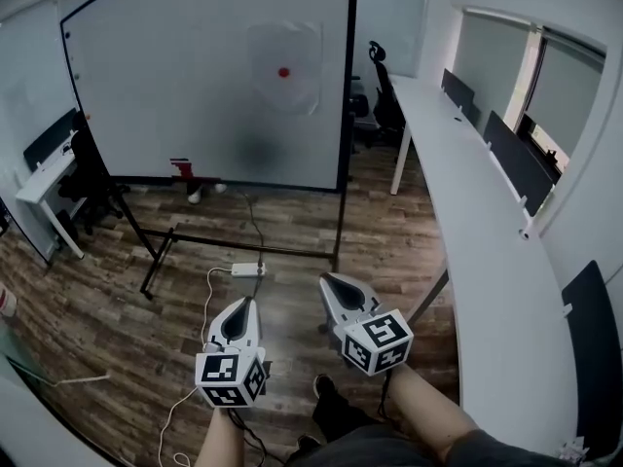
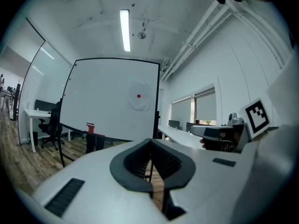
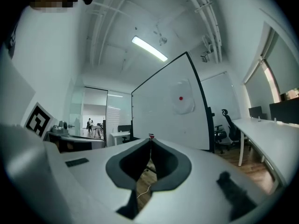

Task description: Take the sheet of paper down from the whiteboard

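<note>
Well, both of my tongs are closed and empty. The left gripper [image 1: 243,303] has its dark pads pressed together at the tip, with nothing between them. In its own view, I see only a thin sliver of wood floor [image 1: 292,232] through the seam lower down. The right gripper [image 1: 327,280] is in the same state, jaws together and holding nothing. It is rolled a little, so its marker cube [image 1: 378,341] sits tilted.

In the head view I hold the two side by side, low in front of me and above the floor, with the left one a bit lower. Both point toward the whiteboard [image 1: 195,86], which stands well apart from them on a black frame.

The sheet of paper [image 1: 292,42] hangs in the upper right part of the board. A red magnet [image 1: 283,71] pins it at its middle. Neither gripper is anywhere near it.

A small red object [image 1: 181,168] sits at the board's lower edge, toward the left. On the floor between me and the board lies a white power strip [image 1: 247,269] with its cable trailing back toward my feet. A long white desk [image 1: 467,212] runs along my right side. A black office chair [image 1: 384,95] stands at its far end, just beyond the board's right edge.
</note>
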`<state>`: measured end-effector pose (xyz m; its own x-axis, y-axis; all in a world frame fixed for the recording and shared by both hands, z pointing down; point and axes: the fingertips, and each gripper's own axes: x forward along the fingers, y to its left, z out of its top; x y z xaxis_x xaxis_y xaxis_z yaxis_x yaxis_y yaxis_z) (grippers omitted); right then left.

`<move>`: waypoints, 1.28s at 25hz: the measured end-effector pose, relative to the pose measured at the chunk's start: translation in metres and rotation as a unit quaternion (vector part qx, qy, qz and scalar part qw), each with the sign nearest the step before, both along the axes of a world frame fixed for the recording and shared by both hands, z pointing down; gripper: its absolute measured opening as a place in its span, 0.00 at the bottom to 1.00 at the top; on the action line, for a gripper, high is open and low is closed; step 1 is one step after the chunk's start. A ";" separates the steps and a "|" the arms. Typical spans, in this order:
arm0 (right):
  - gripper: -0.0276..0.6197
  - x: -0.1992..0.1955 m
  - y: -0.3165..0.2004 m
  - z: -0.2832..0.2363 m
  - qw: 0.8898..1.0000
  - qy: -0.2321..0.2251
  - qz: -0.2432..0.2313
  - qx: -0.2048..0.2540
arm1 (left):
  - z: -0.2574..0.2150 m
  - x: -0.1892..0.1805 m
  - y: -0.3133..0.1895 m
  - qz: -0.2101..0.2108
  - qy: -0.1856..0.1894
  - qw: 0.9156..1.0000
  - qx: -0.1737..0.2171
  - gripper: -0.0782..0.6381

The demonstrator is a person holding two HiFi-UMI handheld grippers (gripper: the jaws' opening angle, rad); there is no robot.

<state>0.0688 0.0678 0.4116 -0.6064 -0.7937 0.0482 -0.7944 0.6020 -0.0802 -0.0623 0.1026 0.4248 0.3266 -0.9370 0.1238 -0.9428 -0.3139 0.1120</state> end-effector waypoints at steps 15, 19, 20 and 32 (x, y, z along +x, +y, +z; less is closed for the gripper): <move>0.08 -0.010 -0.165 0.011 1.000 0.022 0.003 0.020 | 0.004 -0.015 -0.144 -0.027 -0.014 1.000 0.003 0.13; 0.08 -0.014 -0.212 0.002 0.999 0.031 -0.001 0.029 | -0.004 -0.015 -0.196 -0.025 -0.020 0.999 0.007 0.13; 0.08 -0.014 -0.223 -0.001 0.999 0.032 -0.001 0.031 | -0.007 -0.016 -0.208 -0.026 -0.022 0.999 0.008 0.13; 0.08 -0.010 -0.327 -0.021 0.997 0.049 0.009 0.059 | -0.030 -0.026 -0.311 -0.048 -0.014 0.998 0.028 0.13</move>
